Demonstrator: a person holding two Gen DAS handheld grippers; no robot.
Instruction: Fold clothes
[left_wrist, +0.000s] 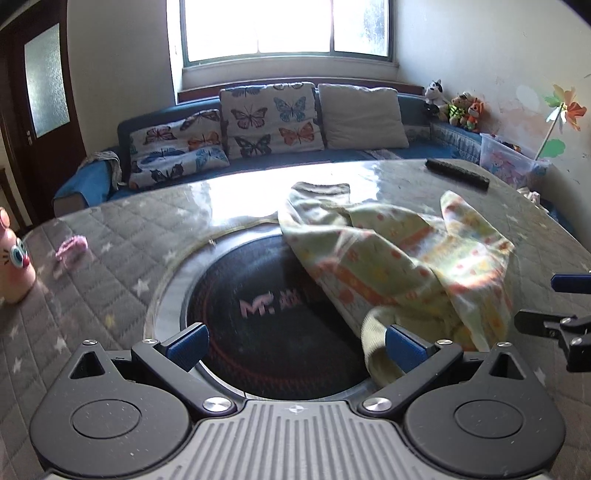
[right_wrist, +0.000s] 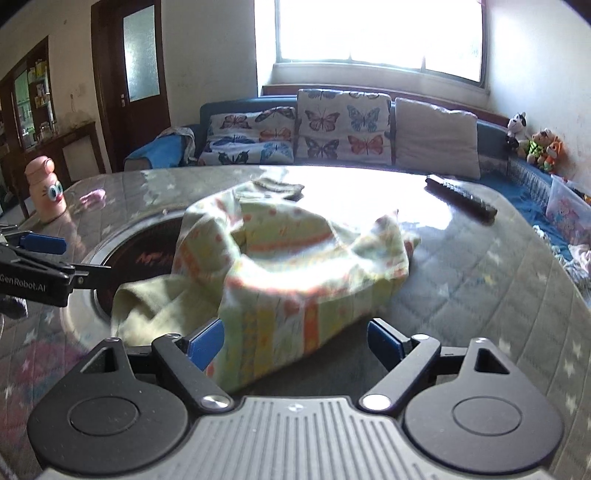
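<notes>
A pale green garment with orange and yellow patterned bands (left_wrist: 399, 266) lies crumpled on the table, partly over a round black inset. In the right wrist view the garment (right_wrist: 295, 266) fills the middle. My left gripper (left_wrist: 295, 343) is open above the black disc; its right fingertip is at the garment's pale cuff. My right gripper (right_wrist: 295, 341) is open with the garment's near edge between its fingers. The right gripper shows at the left wrist view's right edge (left_wrist: 565, 306); the left gripper shows at the right wrist view's left edge (right_wrist: 40, 258).
The table (left_wrist: 110, 258) has a grey quilted star cover under glass and a round black disc (left_wrist: 266, 302). A dark remote (right_wrist: 461, 199) lies far right, a pink cartoon bottle (right_wrist: 46, 188) and a small pink item (right_wrist: 92, 195) far left. A blue sofa (left_wrist: 258, 158) with cushions stands behind.
</notes>
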